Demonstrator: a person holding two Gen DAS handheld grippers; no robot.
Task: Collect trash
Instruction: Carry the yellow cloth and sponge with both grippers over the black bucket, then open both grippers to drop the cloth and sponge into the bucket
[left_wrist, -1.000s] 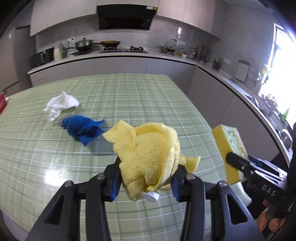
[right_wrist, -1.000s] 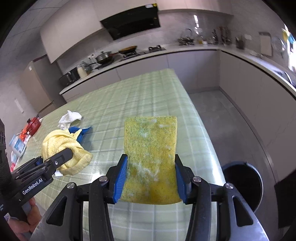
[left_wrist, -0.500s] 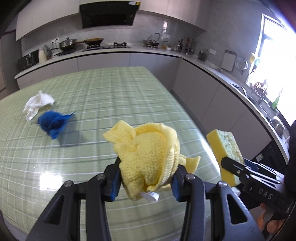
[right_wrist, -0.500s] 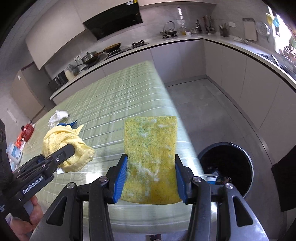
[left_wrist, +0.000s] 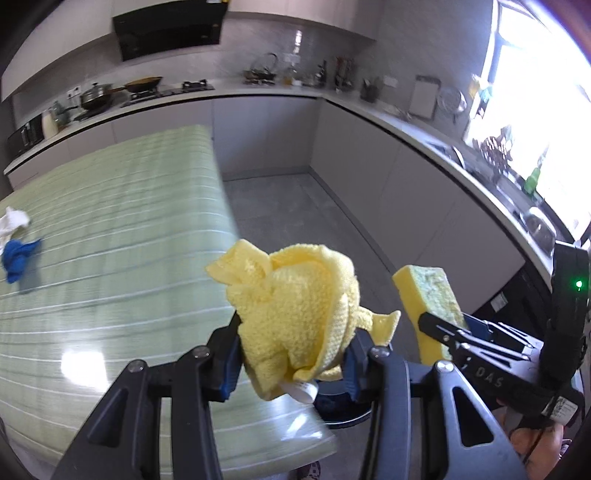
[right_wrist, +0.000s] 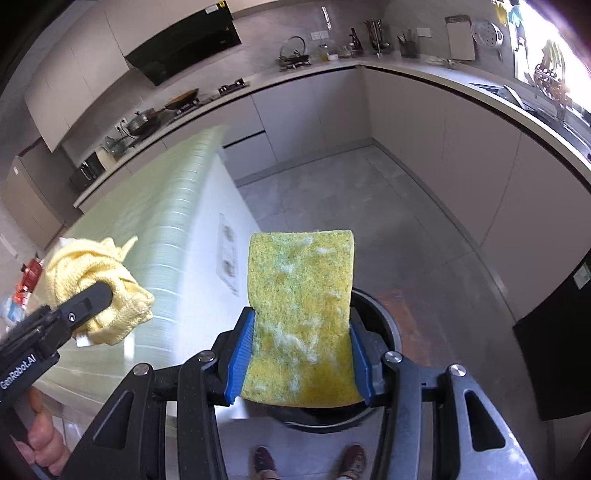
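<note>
My left gripper (left_wrist: 293, 354) is shut on a crumpled yellow cloth (left_wrist: 295, 310), held over the table's right end; the cloth also shows in the right wrist view (right_wrist: 92, 288). My right gripper (right_wrist: 301, 360) is shut on a yellow-green sponge (right_wrist: 301, 314), held right above a black round trash bin (right_wrist: 384, 321) on the floor. The sponge also shows in the left wrist view (left_wrist: 428, 302), and part of the bin (left_wrist: 341, 406) shows below the cloth. A blue rag (left_wrist: 18, 254) and a white crumpled tissue (left_wrist: 13, 223) lie on the table at far left.
The green checked table (left_wrist: 110, 258) ends just left of the bin. Grey floor (right_wrist: 369, 206) lies beyond, bounded by kitchen cabinets and counter (right_wrist: 443, 122). A black appliance (right_wrist: 557, 332) stands to the right. The person's feet (right_wrist: 306, 461) are below the bin.
Both grippers have swung right, off the table toward the floor. The right gripper with the sponge is now over the bin; the left still carries the cloth at the table's end.
</note>
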